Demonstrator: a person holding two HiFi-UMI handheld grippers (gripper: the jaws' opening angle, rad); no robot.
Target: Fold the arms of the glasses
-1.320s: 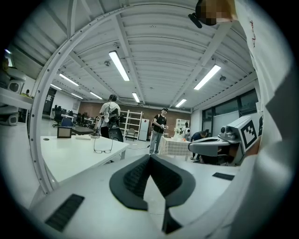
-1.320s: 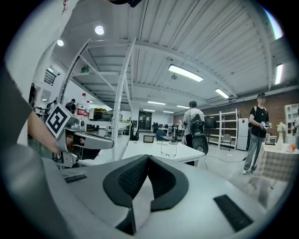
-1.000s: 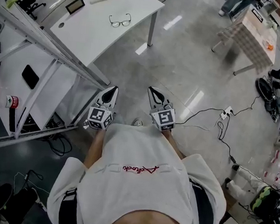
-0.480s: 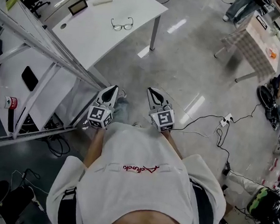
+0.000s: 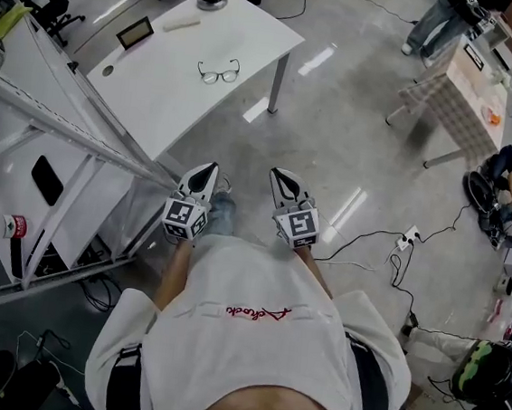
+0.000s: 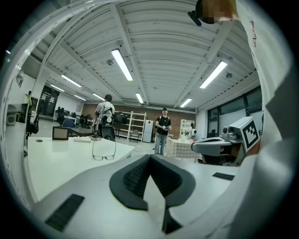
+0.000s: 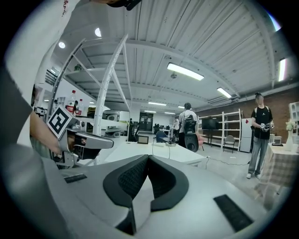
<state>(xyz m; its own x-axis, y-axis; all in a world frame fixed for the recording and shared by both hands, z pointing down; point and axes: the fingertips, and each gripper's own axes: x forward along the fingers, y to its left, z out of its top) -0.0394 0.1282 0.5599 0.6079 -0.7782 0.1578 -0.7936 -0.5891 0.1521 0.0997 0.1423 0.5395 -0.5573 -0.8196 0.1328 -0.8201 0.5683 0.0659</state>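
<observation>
1. The glasses (image 5: 218,73) lie on the white table (image 5: 160,80), arms unfolded. They are well apart from both tongs, ahead across open floor.
2. My left gripper (image 5: 207,165) has its jaws pressed together and holds nothing. My right gripper (image 5: 278,172) is likewise closed and empty. Both point nearly level toward the table.
3. Governing relation: in the head view the glasses sit almost straight ahead of the left gripper, so I judge the left hand the nearer. The right must cross further over.
4. Long axis: the lens front runs across my line of approach and faces me. Both arms trail away from me.
5. The left gripper view shows the glasses (image 6: 103,157) low on the tabletop, left of the closed jaws, with the arms standing open. The head view gives these only as thin lines.
6. The right gripper view shows the table (image 7: 154,150) and the left gripper (image 7: 86,140). I cannot make out the glasses there.
</observation>
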